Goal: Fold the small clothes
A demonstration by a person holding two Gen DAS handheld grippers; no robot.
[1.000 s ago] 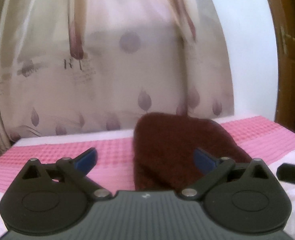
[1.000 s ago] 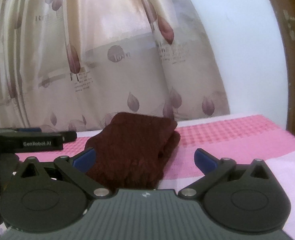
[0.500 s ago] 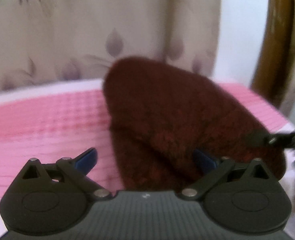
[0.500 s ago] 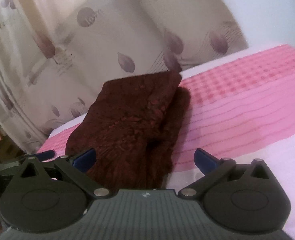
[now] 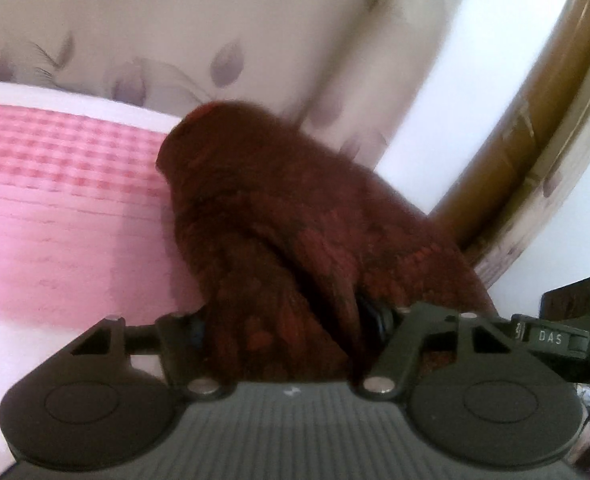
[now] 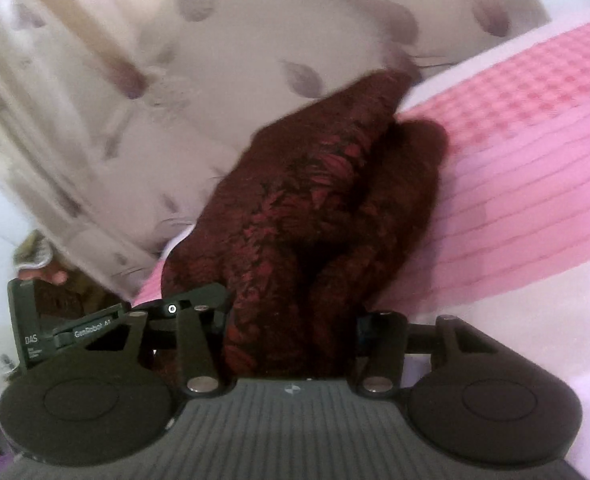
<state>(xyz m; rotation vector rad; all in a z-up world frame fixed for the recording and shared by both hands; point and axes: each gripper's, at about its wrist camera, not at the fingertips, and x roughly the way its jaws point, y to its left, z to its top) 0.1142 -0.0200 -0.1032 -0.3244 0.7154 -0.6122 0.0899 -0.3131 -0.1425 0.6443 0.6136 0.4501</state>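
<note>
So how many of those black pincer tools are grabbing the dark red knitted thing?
2. The left gripper is shut on the near edge of the maroon knitted garment; the right gripper clamps the same edge beside it. Nothing else grips it in view.

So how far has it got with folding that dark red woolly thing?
Already done: the knitted garment looks doubled over, one layer lying on another, on the pink cloth. In hand: the left gripper and right gripper are both shut on its near edge. Left: finishing the fold and laying it flat; how many folds remain is unclear.
</note>
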